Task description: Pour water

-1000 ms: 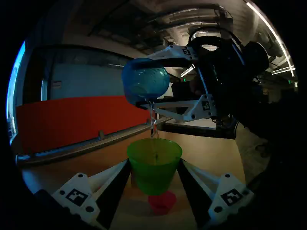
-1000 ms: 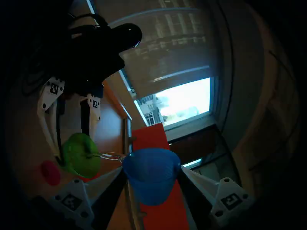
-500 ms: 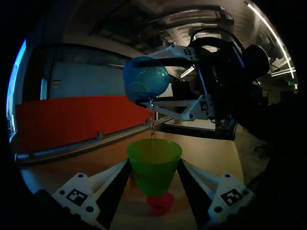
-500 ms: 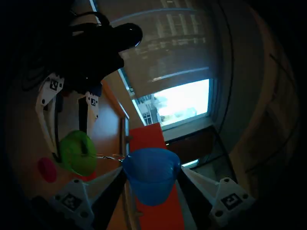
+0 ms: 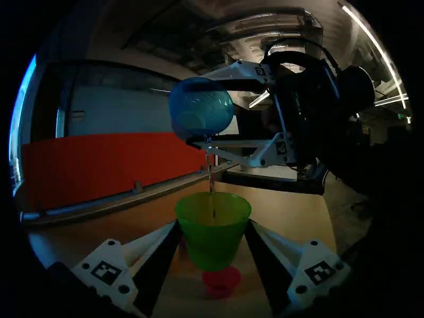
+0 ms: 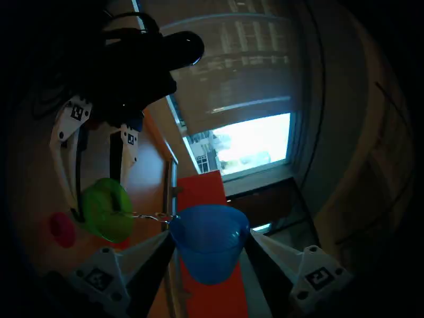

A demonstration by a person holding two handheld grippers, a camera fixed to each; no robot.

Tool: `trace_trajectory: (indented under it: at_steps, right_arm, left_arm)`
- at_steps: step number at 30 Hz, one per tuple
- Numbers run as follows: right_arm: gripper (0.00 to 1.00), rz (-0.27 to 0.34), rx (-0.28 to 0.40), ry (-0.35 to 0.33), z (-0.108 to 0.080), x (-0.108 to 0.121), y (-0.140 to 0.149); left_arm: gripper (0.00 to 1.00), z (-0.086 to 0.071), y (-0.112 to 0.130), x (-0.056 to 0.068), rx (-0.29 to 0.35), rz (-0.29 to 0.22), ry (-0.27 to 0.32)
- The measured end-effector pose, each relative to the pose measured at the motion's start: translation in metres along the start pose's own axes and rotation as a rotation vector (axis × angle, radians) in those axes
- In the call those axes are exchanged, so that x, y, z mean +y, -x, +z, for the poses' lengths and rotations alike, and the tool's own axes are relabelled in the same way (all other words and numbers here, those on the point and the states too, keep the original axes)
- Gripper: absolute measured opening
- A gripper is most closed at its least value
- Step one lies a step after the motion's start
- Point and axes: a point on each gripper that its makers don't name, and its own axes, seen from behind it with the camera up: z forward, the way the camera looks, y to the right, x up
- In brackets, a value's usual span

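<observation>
Left gripper view: left gripper (image 5: 212, 229) is clamped on the green cup (image 5: 213, 243), one finger pressed on each side. Cup is upright, at 6 o'clock in frame.
Blue cup (image 5: 201, 107) sits at 12 o'clock from the green one, tipped hard over and pinched between the right gripper (image 5: 204, 112) fingers.
Thin water stream (image 5: 211, 177) falls from the blue cup's low rim into the green cup's mouth.
Small red round thing (image 5: 221, 277) lies on the wooden table (image 5: 289, 206), at 6 o'clock from the green cup's base. Can't tell what it is.
Red panel (image 5: 106, 164) is at 9 o'clock.

Right gripper view: right gripper is closed on the blue cup, at 6 o'clock in frame.
Green cup is at 9 o'clock from it, between the left gripper's fingers, and the stream bridges the two.
Red thing is at 9 o'clock, past the green cup.
Bright window (image 6: 249, 140) is at 12 o'clock from the blue cup.
</observation>
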Motion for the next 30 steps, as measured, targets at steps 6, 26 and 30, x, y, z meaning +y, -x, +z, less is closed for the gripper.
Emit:
trace_trajectory:
  at_steps: [6, 26, 30]
  right_arm:
    - [0.89, -0.022, 0.0, 0.006, -0.0002, 0.003, -0.0006]
    - [0.89, -0.089, 0.007, 0.019, -0.0019, 0.0072, -0.0054]
    - [0.89, -0.1, 0.009, 0.023, -0.0022, 0.0091, -0.0066]
  left_arm:
    - [0.83, 0.0003, -0.0015, 0.0001, -0.001, 0.003, -0.001]
    - [0.83, -0.0001, -0.0044, 0.0004, 0.001, 0.006, -0.006]
    - [0.83, -0.0005, -0.0052, 0.0012, 0.002, 0.007, -0.005]
